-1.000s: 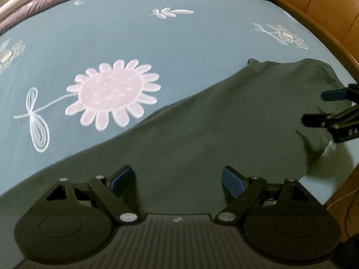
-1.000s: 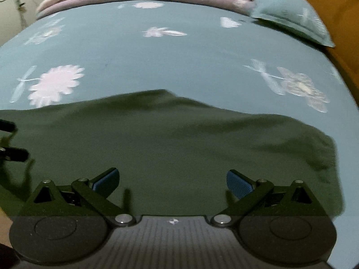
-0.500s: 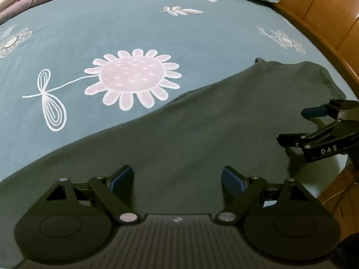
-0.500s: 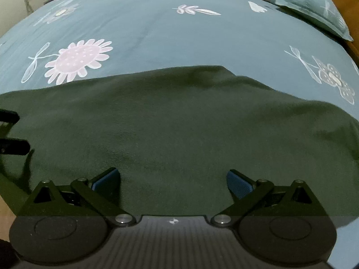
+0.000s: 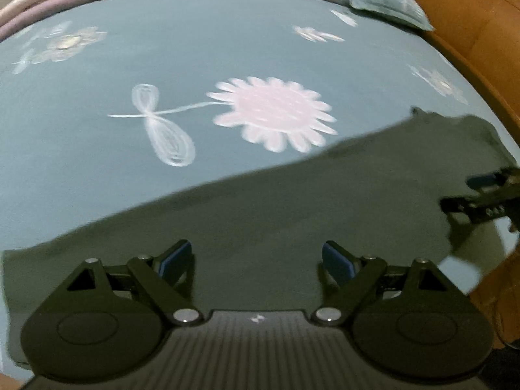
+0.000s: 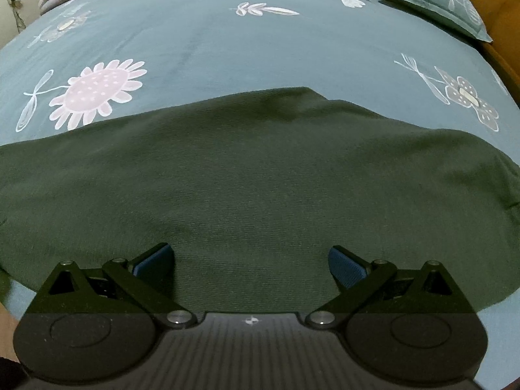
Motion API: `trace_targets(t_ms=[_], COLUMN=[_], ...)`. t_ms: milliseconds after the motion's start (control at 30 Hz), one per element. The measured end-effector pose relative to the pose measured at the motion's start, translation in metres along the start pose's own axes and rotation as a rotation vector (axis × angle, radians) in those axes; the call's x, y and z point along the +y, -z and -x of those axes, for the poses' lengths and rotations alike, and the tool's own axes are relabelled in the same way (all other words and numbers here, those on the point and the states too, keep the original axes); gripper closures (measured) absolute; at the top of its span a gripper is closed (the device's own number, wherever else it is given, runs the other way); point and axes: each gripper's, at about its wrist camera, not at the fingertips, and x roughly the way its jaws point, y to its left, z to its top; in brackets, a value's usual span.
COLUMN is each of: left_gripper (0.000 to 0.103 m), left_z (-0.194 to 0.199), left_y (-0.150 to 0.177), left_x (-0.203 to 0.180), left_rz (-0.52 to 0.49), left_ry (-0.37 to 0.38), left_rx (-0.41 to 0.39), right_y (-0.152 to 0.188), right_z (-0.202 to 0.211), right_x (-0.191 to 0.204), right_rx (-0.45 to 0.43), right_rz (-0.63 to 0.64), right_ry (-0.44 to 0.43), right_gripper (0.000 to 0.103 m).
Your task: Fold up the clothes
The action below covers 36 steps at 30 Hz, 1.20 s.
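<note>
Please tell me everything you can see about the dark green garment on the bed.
The garment is dark green, of a finely ribbed, knit-looking cloth. It lies spread nearly flat on the bedsheet, with soft wrinkles and a small peak on its far edge. Its right end looks rumpled. Both open claws, left and right, are above it; neither grips it. What kind of garment it is cannot be told.

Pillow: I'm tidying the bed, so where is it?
The pillow lies at the bed's far right corner in both views, beyond the dark garment.
</note>
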Motion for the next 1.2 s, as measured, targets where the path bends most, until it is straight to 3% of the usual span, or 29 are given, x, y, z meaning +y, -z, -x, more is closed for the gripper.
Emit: trace_targets(t_ms=[167,267,367,500,733,1033,1200], left_gripper=[0.014,0.011,0.011,0.011,0.01,0.01,0.01], left_z=[0.0,0.008,0.016,0.015,0.025,0.044,0.037], left_y=[0.021,0.034,0.034,0.033,0.047,0.061,0.058], left_x=[0.02,0.022,0.032,0.053,0.068,0.104,0.093], left_rz=[0.021,0.009,0.038,0.117,0.159,0.258,0.167], left_ry=[-0.047,-0.022,-0.019,-0.071,-0.039,-0.137,-0.151], left_rx=[0.031,0.041,0.011,-0.003,-0.022,-0.054,-0.057], right_y=[-0.001,-0.001,-0.001,-0.003,-0.005,-0.013,-0.029], right_z=[0.0,-0.001,-0.002,-0.002,-0.003,0.0,0.015], right_x=[0.002,0.001,0.001,0.002,0.003,0.011,0.05], right_rx=[0.005,0.006,0.007,0.017,0.032,0.066,-0.02], right_rz=[-0.006,-0.011,-0.015,-0.016,-0.016,0.028,0.155], right_ry=[0.007,0.005,0.003,0.006,0.012,0.039,-0.076], right_gripper=[0.0,0.0,0.0,0.0,0.0,0.0,0.0])
